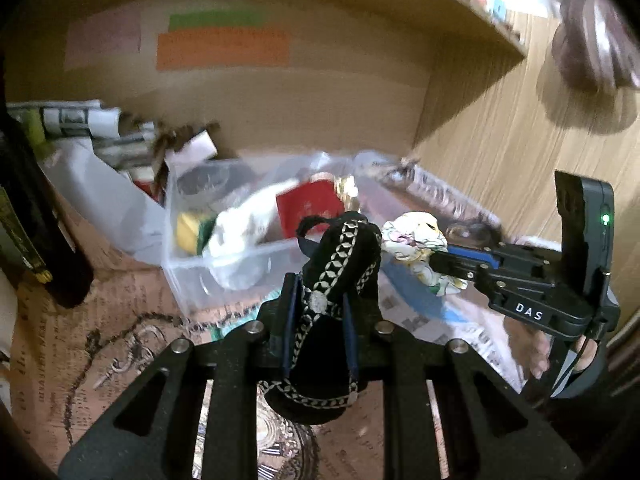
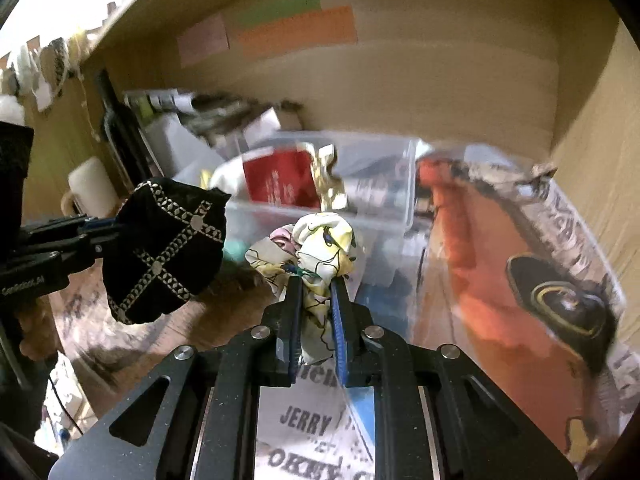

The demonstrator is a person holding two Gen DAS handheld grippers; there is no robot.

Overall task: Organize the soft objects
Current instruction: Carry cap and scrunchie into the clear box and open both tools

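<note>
My left gripper (image 1: 320, 292) is shut on a black cloth pouch with silver chain trim (image 1: 340, 264) and holds it in the air inside a wooden shelf bay. The pouch also shows at the left of the right wrist view (image 2: 164, 248), held by the left gripper (image 2: 108, 236). My right gripper (image 2: 316, 284) is shut on a crumpled white and yellow floral cloth (image 2: 316, 248). In the left wrist view that cloth (image 1: 412, 240) sits just right of the pouch, held by the right gripper (image 1: 440, 260).
A clear plastic bin (image 2: 384, 200) with a red packet (image 2: 280, 180) and other items stands behind both grippers. An orange item in clear wrap (image 2: 500, 260) lies to the right. Newspaper lines the shelf floor (image 2: 312, 428). A dark bottle (image 1: 24, 208) stands at left.
</note>
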